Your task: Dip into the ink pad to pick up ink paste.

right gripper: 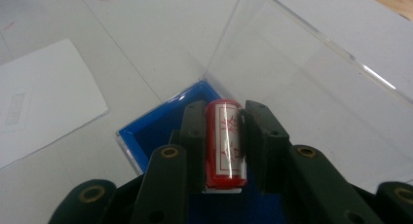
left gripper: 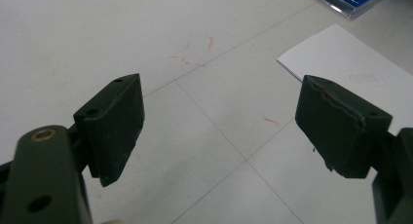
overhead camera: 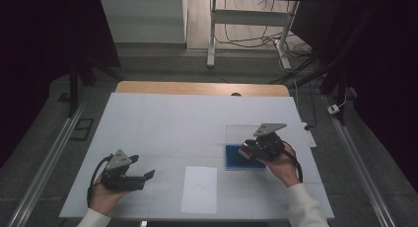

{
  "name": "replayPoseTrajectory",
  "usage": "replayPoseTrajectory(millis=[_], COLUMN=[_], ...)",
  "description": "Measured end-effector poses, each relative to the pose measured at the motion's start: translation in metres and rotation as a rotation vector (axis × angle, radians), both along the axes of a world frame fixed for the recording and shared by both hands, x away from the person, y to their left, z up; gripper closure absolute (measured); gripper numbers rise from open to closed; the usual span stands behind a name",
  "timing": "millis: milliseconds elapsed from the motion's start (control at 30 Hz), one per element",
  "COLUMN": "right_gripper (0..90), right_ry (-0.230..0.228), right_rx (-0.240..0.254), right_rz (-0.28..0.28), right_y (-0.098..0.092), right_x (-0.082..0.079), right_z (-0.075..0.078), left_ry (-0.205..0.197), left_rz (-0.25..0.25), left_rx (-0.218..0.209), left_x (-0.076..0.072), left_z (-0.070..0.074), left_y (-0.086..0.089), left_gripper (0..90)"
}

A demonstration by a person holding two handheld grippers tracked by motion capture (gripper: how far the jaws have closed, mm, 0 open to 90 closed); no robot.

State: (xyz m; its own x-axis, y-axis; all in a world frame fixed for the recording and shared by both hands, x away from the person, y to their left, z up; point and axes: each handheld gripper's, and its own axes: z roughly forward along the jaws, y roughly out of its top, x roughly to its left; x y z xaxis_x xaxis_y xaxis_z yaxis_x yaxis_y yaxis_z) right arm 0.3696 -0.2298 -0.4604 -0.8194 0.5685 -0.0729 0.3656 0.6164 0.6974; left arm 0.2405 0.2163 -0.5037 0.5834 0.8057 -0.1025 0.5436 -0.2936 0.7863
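A red cylinder with white markings (right gripper: 224, 143) is clamped between the jaws of my right gripper (right gripper: 224, 112), which hangs over a blue box (right gripper: 156, 129) whose clear lid (right gripper: 302, 78) stands open behind it. In the high view the right gripper (overhead camera: 248, 149) sits above the blue box (overhead camera: 236, 160) at the right of the table. My left gripper (overhead camera: 148, 175) rests low at the front left, pointing right. Its jaws stand wide apart over bare table, with nothing between the fingertips (left gripper: 122, 117).
A white sheet of paper (overhead camera: 199, 189) lies near the front edge between the two hands, also seen as a paper (left gripper: 350, 73) ahead of the left gripper. The white table top (overhead camera: 187, 123) has faint red marks. Desk legs and cables stand beyond the far edge.
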Motion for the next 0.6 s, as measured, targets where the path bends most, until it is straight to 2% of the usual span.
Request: replayPoseTrajectory(millis=[67,167,200,400,567,600], right_gripper=[70.9,70.8,70.8,70.8,70.8,70.8], right_ry=[0.000,-0.009,-0.016,0.006,-0.006,-0.009], right_rx=[-0.006,-0.077,-0.081,-0.065,-0.094,-0.119], right_rz=[-0.001,0.005,0.000,-0.017,-0.015,-0.009], right_y=[0.0006,0.0048,0.0056,0.0042,0.0076,0.0094], right_x=[-0.0001,-0.0001,-0.0008,0.0016,0.0003,-0.0001], right_z=[-0.0008,-0.0057,-0.0074,-0.0092,-0.0098,-0.0099], left_ry=[0.001,0.000,0.000,0.001,-0.003,-0.002], left_rz=[-0.001,-0.002,-0.002,-0.001,0.001,0.000], left_rx=[0.000,0.000,0.000,0.000,0.003,0.003], left_x=[0.0000,0.0001,0.0001,-0.0005,-0.0010,-0.0008], left_z=[0.0000,0.0002,0.0004,0.0000,0.0002,0.0001], left_y=[-0.0002,-0.0003,-0.0003,0.0004,0.0006,0.0007], left_gripper=[18.5,18.5,18.5,18.5,18.5,18.4])
